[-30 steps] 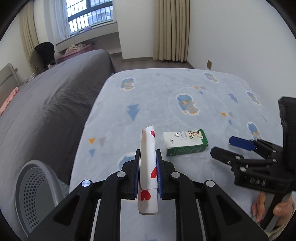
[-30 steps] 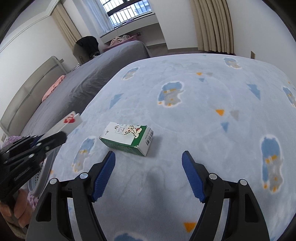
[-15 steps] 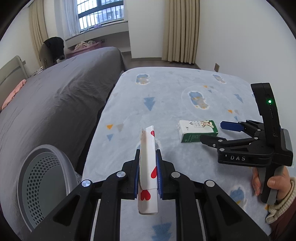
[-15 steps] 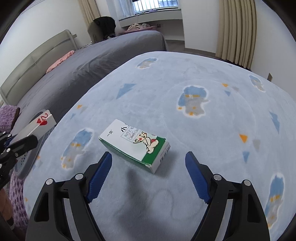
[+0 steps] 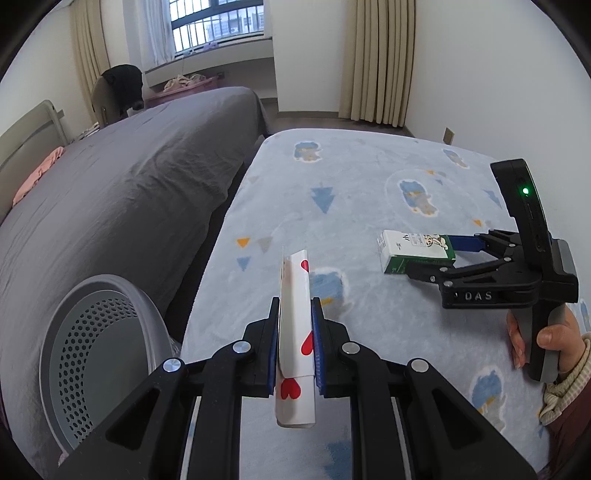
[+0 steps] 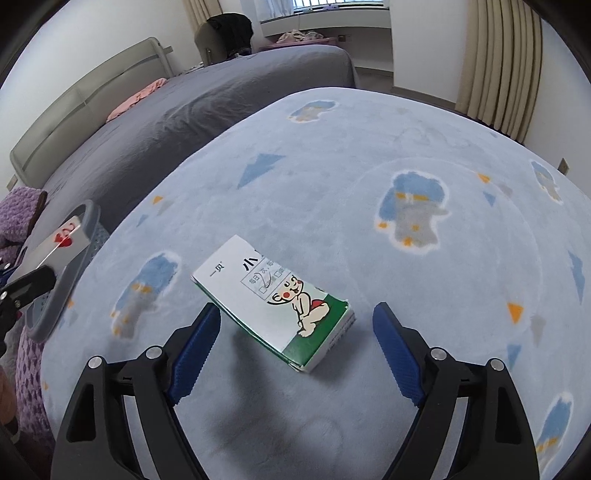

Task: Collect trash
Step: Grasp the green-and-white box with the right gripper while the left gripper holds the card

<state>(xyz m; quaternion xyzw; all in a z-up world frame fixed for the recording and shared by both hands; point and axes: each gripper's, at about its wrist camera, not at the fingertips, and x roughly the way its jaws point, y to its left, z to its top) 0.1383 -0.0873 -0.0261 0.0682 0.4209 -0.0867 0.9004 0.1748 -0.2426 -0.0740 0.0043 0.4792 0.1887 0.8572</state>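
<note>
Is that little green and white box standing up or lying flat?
Lying flat: the box rests on its broad side on the blue blanket, cartoon face up.

Bright daylight from far window [image 5: 218, 27], soft even light w/ no glare, faint shadow under carton [image 6: 273, 301] on blanket [image 6: 369, 155], strong fisheye bend + dark vignette at corners, mostly sharp, slight blur near left edge.
</note>
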